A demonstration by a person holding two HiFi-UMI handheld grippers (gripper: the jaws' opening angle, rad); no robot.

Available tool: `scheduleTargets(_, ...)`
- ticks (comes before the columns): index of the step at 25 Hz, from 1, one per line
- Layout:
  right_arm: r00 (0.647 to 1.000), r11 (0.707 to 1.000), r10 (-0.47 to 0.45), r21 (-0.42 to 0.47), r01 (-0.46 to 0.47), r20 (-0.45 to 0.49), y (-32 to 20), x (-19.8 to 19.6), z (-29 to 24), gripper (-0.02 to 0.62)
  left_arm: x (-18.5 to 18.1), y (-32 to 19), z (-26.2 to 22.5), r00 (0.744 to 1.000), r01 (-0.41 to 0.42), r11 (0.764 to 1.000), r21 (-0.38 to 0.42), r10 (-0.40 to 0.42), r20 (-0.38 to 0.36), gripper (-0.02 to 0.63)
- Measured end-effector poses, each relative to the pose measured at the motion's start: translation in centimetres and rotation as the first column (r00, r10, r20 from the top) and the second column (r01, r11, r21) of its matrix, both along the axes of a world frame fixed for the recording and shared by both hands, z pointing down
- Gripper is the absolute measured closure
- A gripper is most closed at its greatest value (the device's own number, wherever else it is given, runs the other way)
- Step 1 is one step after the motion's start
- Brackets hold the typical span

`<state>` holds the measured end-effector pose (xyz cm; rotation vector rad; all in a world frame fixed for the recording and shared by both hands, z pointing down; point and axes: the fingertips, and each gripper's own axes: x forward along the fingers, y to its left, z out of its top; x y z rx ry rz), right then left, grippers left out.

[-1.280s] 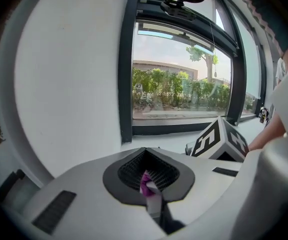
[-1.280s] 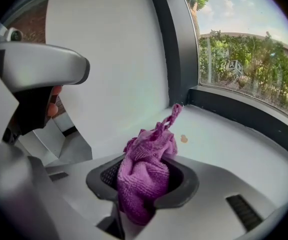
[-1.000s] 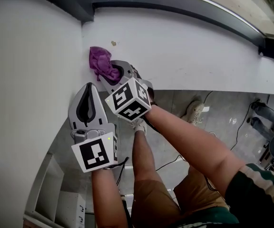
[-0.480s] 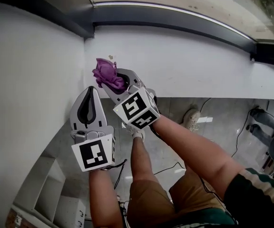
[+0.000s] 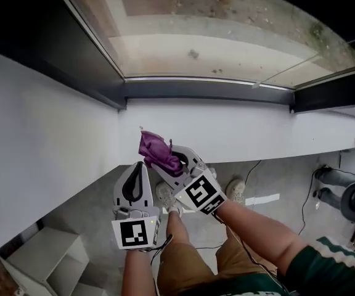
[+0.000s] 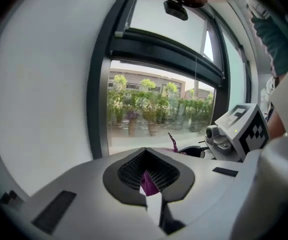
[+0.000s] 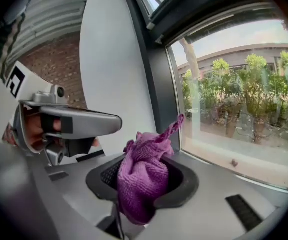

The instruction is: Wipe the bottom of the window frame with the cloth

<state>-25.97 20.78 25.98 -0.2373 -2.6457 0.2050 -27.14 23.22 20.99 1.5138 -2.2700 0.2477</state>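
Note:
A crumpled purple cloth (image 5: 155, 151) (image 7: 145, 176) bulges from my right gripper (image 5: 167, 160), which is shut on it over the near edge of the white sill (image 5: 251, 131). Beyond the sill, the dark bottom rail of the window frame (image 5: 208, 90) runs below the glass. In the right gripper view the frame's dark upright (image 7: 160, 89) stands just behind the cloth. My left gripper (image 5: 138, 172) hangs close beside the right one on its left, shut and holding nothing. The cloth's tip (image 6: 172, 141) pokes up ahead in the left gripper view.
A white wall (image 5: 36, 134) closes the left side and meets the sill at the corner. Grey floor (image 5: 270, 184) with cables lies below the sill, and a white shelf unit (image 5: 48, 258) stands at bottom left. The person's shoes (image 5: 235, 190) are under the grippers.
The right gripper has lifted the cloth off the sill's left corner and holds it raised. The view has tilted up, so the window glass and frame now show. Both grippers sit lower in view.

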Motion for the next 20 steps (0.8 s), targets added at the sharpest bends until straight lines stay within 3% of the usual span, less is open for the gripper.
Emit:
scheduleTargets(4, 0.998, 1.000, -0.010, -0.002, 0.010, 0.068, -0.7, 3.4, -8.5, 0.445, 2.7, -2.1, -7.9, 0.996, -0.060, 0.997, 0.057, 0.056, 0.066, 0.601)
scheduleTargets(8, 0.993, 1.000, -0.013, -0.002, 0.014, 0.117, -1.1, 7.6, -17.4, 0.446, 6.5, -3.2, -16.3, 0.991, -0.096, 0.994, 0.059, 0.089, 0.103, 0.601)
scheduleTargets(11, 0.982, 0.999, -0.030, 0.039, 0.023, 0.187, -2.4, 10.1, -23.4, 0.446, 8.5, -4.7, -22.3, 0.982, -0.125, 0.988, 0.087, 0.111, 0.152, 0.600)
scheduleTargets(13, 0.979, 0.997, -0.033, 0.073, 0.018, 0.201, -3.2, 12.7, -26.0, 0.446, 10.6, -5.2, -24.9, 0.981, -0.145, 0.984, 0.100, 0.130, 0.144, 0.600)
scheduleTargets(15, 0.980, 0.997, -0.009, 0.080, -0.008, 0.200, -4.5, 15.8, -27.8, 0.446, 13.6, -5.7, -26.8, 0.975, -0.190, 0.977, 0.100, 0.176, 0.134, 0.600)
scheduleTargets(20, 0.965, 0.990, 0.103, 0.069, -0.122, 0.240, -9.1, 21.8, -32.5, 0.446, 19.0, -9.1, -31.1, 0.940, -0.309, 0.943, 0.122, 0.284, 0.187, 0.600)
